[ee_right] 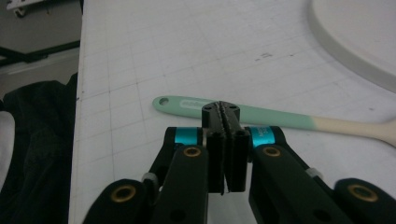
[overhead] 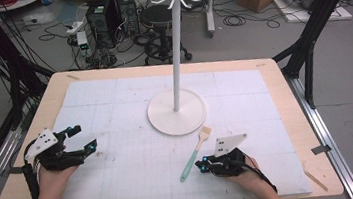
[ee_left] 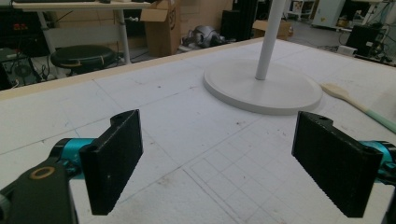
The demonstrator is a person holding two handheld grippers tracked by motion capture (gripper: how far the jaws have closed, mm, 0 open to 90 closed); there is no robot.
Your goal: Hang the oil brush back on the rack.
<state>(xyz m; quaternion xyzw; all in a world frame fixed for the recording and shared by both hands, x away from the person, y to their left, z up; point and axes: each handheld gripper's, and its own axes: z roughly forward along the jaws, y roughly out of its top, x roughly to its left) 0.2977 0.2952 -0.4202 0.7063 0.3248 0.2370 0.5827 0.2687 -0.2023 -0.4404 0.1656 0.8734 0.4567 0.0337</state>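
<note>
We see the spatula (overhead: 194,154) lying flat on the white mat, just beside the round base of the white stand (overhead: 176,112) — its mint handle points away from the base. The right gripper (ee_right: 226,114) sits pressed shut with nothing between its jaws, tips just short of that handle. The left gripper (ee_left: 219,163) gapes wide, well apart from the stand — empty.
</note>
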